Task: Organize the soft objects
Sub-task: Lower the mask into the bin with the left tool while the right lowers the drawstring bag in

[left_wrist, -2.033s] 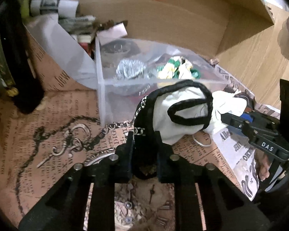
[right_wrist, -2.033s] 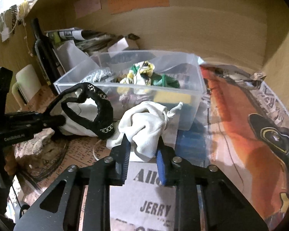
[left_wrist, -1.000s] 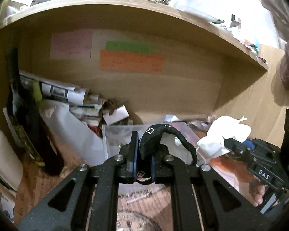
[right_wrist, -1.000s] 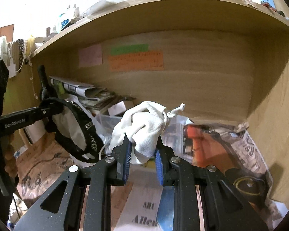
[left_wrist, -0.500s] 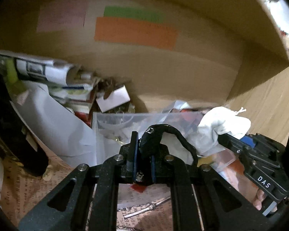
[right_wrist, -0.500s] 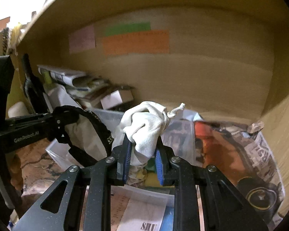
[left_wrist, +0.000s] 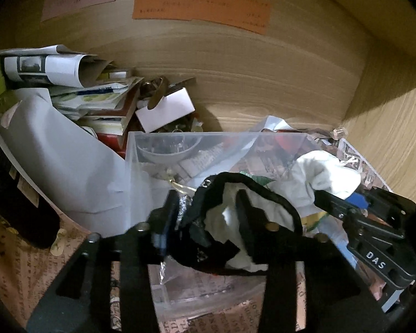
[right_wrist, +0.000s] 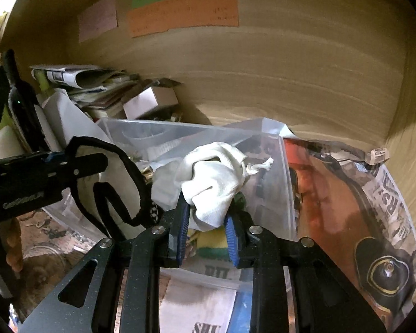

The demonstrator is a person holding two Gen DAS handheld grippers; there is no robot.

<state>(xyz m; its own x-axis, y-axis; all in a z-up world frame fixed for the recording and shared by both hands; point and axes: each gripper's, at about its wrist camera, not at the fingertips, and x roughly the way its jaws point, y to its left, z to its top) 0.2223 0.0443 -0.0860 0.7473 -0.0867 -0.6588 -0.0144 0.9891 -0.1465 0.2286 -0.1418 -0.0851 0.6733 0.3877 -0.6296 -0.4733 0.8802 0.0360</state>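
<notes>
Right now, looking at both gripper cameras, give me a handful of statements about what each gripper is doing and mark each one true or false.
1. The right gripper grips a white cloth pouch. True.
2. The left gripper has its jaws spread wide. True; the black-trimmed fabric lies loose between them.
3. Both items hang over a wicker basket. False; they are above a clear plastic bin.
4. The bin is bare inside. False; green and yellow items show inside.
5. An orange note is stuck on the back wall. True.

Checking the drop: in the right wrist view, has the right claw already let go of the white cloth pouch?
No, the right claw is shut on the white cloth pouch, above the clear plastic bin.
</notes>
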